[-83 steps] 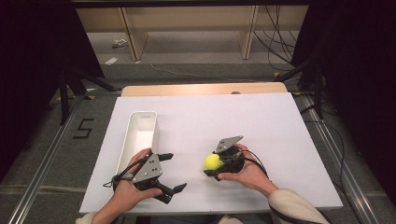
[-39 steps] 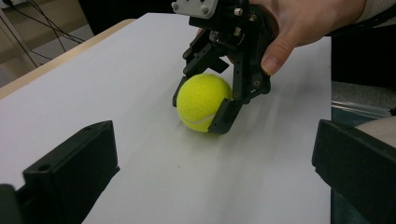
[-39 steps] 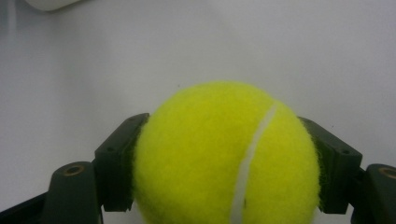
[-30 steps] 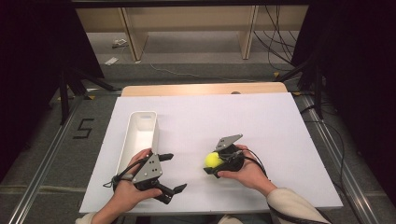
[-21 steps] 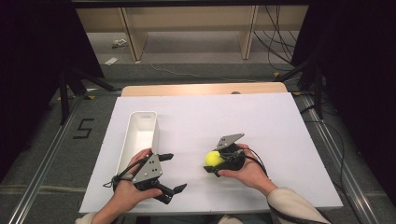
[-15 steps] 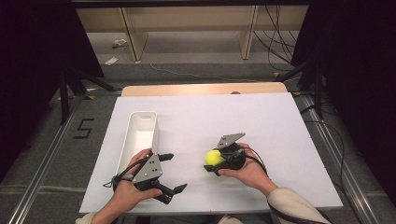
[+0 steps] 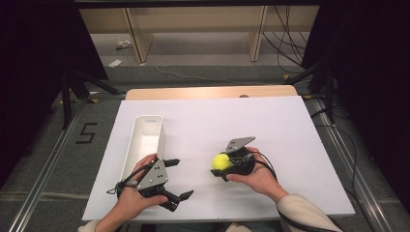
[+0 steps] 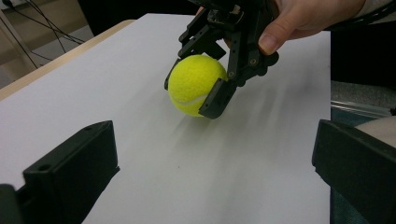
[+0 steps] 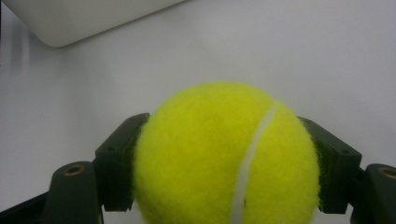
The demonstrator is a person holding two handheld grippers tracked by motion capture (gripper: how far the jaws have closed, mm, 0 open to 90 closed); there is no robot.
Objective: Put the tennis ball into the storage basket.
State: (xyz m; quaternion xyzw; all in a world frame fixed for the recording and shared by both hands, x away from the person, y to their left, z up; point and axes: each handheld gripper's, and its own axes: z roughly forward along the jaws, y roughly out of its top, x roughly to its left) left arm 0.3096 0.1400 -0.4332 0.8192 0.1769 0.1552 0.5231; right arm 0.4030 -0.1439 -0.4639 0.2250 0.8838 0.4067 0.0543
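1. A white "5" (image 7: 87, 133) is showing on the grey floor (image 7: 43, 159), well to the left of the tray (image 7: 145, 140); no brand on the ball (image 7: 221, 161) is reading clearly, just a white seam.
2. The right gripper (image 7: 223, 164) is clamping the ball between its jaws, to the right of the tray and near it, with the ball sitting just above the bench (image 7: 270, 130) surface as far as the left gripper view shows.
3. The left gripper (image 7: 177, 179) is standing wide open with nothing between its jaws, just beside the tray's near end and pointing toward the ball.
4. The tray, white and long, is lying lengthwise away from the person, and nothing is standing between it and the ball.
5. The bench is wearing a white sheet, with a bare wooden strip (image 7: 208, 92) showing beyond the tray's far end.
6. Past the tray, wooden shelf legs (image 7: 138, 34) and loose cables (image 7: 285, 29) are sitting on the floor, with dark curtains (image 7: 34, 58) hanging on both sides.
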